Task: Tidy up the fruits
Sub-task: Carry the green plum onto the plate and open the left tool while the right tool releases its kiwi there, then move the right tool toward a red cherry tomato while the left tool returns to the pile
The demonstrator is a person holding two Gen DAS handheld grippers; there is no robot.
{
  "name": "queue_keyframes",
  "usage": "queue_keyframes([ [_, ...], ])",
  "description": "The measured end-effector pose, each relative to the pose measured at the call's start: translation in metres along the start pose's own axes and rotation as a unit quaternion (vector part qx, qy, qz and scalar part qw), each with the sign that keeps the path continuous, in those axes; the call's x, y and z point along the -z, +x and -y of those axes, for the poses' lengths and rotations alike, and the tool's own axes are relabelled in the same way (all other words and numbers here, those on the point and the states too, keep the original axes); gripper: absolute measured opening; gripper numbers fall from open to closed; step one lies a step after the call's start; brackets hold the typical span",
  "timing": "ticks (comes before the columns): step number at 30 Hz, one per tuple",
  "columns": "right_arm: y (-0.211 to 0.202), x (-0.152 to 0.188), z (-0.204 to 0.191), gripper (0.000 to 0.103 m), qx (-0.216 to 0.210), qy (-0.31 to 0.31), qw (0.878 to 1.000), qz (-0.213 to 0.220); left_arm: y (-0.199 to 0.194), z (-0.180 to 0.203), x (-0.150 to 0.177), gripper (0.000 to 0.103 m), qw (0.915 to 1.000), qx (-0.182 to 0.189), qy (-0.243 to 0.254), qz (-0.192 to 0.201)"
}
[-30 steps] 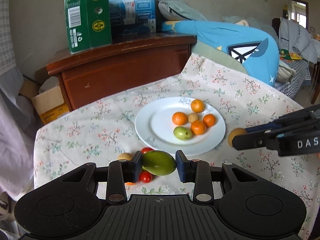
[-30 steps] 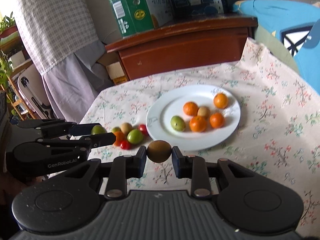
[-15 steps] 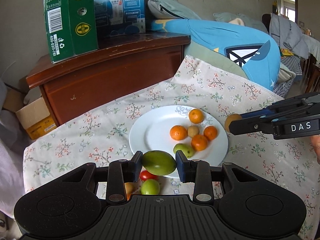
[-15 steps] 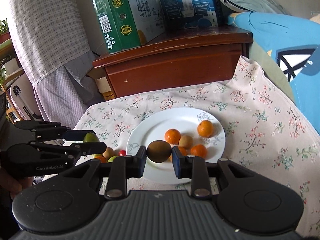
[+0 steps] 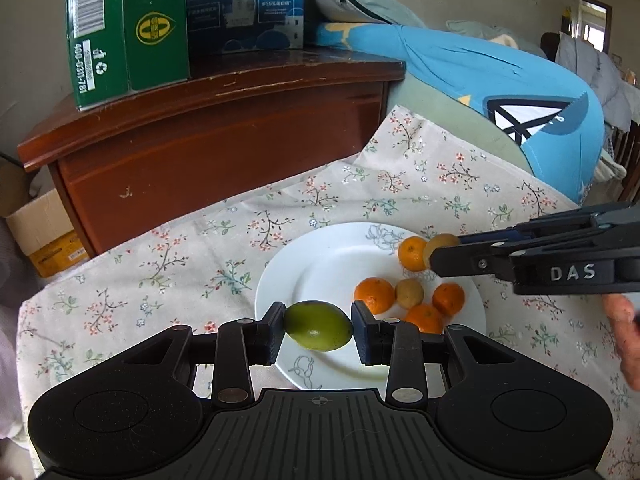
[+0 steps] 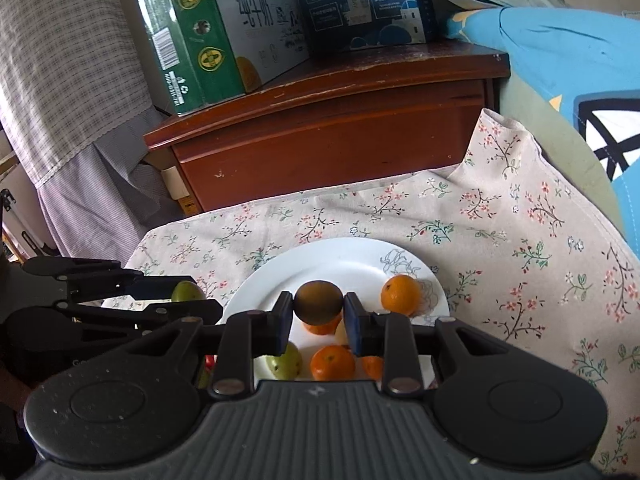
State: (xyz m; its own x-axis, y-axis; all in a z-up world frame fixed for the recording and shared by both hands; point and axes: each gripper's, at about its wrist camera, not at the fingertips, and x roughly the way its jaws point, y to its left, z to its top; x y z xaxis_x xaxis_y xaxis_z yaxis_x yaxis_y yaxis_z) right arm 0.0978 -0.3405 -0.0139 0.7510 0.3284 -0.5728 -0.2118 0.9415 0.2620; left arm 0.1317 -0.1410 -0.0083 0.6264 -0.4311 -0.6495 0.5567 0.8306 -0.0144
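My left gripper (image 5: 319,331) is shut on a green fruit (image 5: 318,331) and holds it above the near left part of the white plate (image 5: 320,256). My right gripper (image 6: 319,312) is shut on a brown kiwi (image 6: 319,306) above the same plate (image 6: 340,256). In the left wrist view the right gripper (image 5: 438,254) comes in from the right with the kiwi (image 5: 440,244) at its tip. The plate holds several oranges (image 5: 374,294), a small tan fruit (image 5: 409,294) and a green fruit (image 6: 285,362). In the right wrist view the left gripper (image 6: 192,300) shows at the left with its green fruit (image 6: 187,292).
The plate sits on a floral tablecloth (image 5: 160,264). Behind the table stands a brown wooden cabinet (image 5: 224,136) with a green carton (image 5: 124,28) and a blue carton (image 5: 244,4) on top. A blue cushion (image 5: 500,92) lies at the right. A red fruit (image 6: 209,360) peeks out left of the plate.
Both grippers have moved forward over the plate, each still holding its fruit. The loose fruits left of the plate have dropped out of the left wrist view.
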Motion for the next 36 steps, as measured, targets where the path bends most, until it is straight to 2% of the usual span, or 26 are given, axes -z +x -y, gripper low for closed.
queue_keyframes([
  [16,0.048,-0.005,0.009,0.028,0.015,0.011,1.000,-0.022,0.034,-0.007,-0.007,0.033,0.9997,0.003,-0.016,-0.020],
  [27,0.056,-0.005,0.017,0.031,0.028,0.042,0.998,-0.023,0.033,-0.008,-0.008,0.036,0.9995,0.003,-0.027,-0.017],
  [30,0.053,-0.005,0.014,0.031,0.026,0.043,0.999,-0.019,0.028,-0.010,-0.009,0.056,0.9994,-0.012,-0.029,-0.013],
  [36,0.048,-0.006,0.006,0.033,0.006,0.042,0.999,-0.018,0.020,-0.020,-0.012,0.071,0.9989,-0.027,-0.032,-0.021],
])
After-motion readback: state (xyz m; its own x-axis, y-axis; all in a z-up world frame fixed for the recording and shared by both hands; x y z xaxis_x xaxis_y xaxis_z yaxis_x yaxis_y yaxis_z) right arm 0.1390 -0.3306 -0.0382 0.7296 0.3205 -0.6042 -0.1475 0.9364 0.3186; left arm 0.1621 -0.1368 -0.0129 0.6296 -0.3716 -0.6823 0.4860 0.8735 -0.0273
